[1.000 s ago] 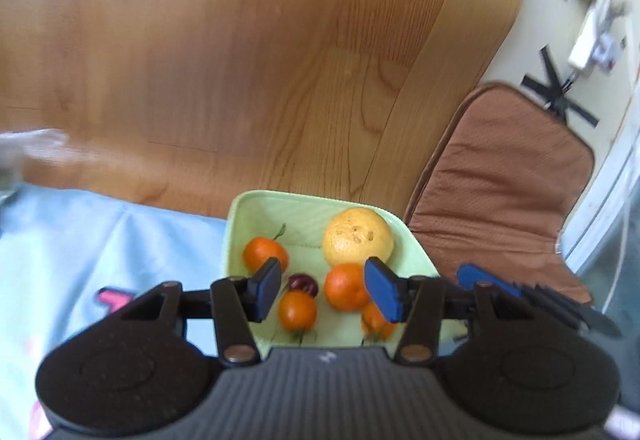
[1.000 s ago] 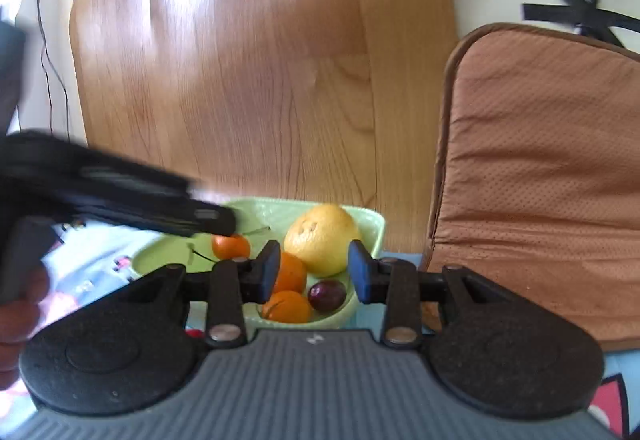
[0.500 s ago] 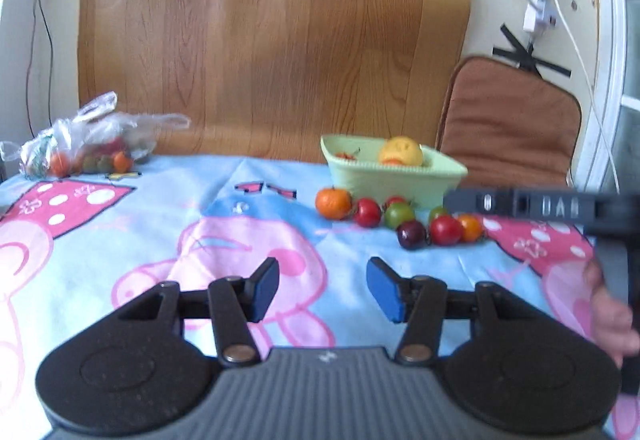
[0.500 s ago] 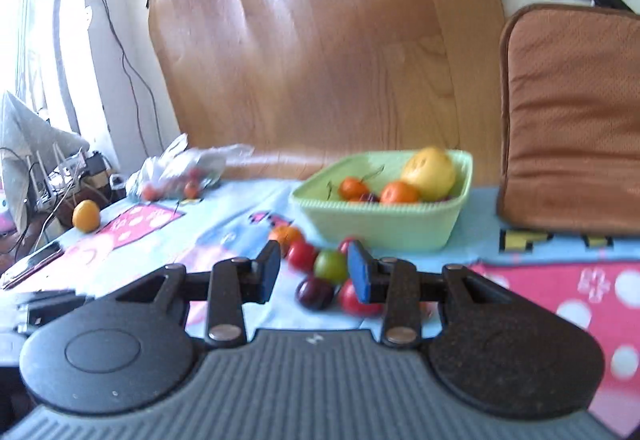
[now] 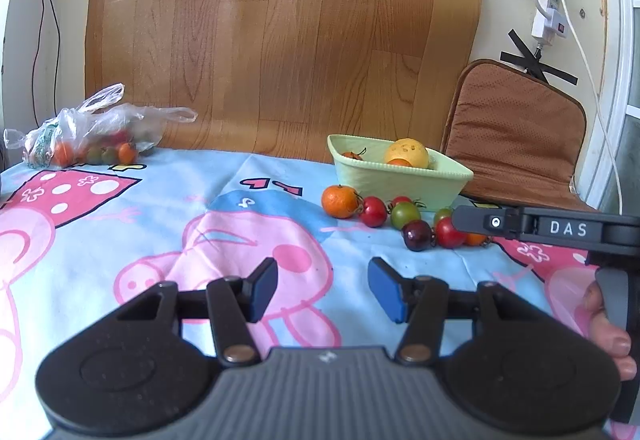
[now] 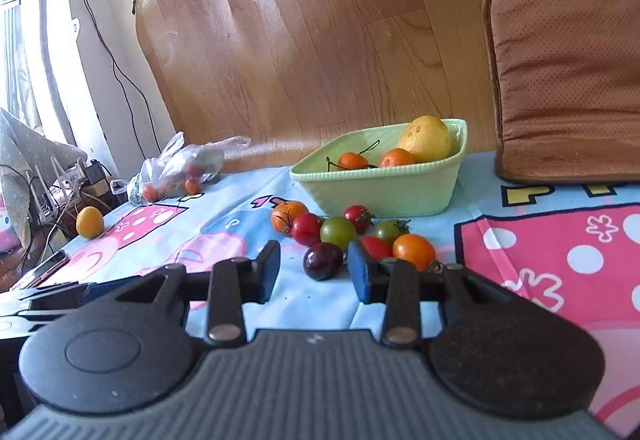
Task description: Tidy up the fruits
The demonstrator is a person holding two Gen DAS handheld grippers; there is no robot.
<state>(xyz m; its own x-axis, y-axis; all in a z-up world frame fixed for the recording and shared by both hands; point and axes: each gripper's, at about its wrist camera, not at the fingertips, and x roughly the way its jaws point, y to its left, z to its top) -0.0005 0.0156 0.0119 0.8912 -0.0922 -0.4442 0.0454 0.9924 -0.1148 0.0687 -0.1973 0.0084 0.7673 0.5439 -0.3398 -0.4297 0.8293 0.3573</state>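
A pale green bowl [image 5: 400,179] [image 6: 380,187] stands at the back of the table, holding a large yellow fruit [image 6: 428,137] and small oranges. In front of it lies a loose cluster: a tangerine [image 5: 340,201] [image 6: 286,215], red and green tomatoes [image 6: 338,232] and a dark plum [image 5: 417,235] [image 6: 323,260]. My left gripper [image 5: 322,290] is open and empty, well short of the cluster. My right gripper [image 6: 314,270] is open and empty, low over the cloth just before the plum; its body shows at the right of the left wrist view [image 5: 540,228].
A plastic bag of small fruit [image 5: 92,135] [image 6: 180,171] lies at the back left. A lone yellow fruit [image 6: 90,222] sits by the table's left edge near cables and a phone. A brown cushion [image 5: 516,143] leans behind the bowl. A wooden board backs the table.
Both grippers have pulled back and down from over the bowl to a low position near the table's front. The right gripper has come closer to the fruit cluster. Both stayed open.
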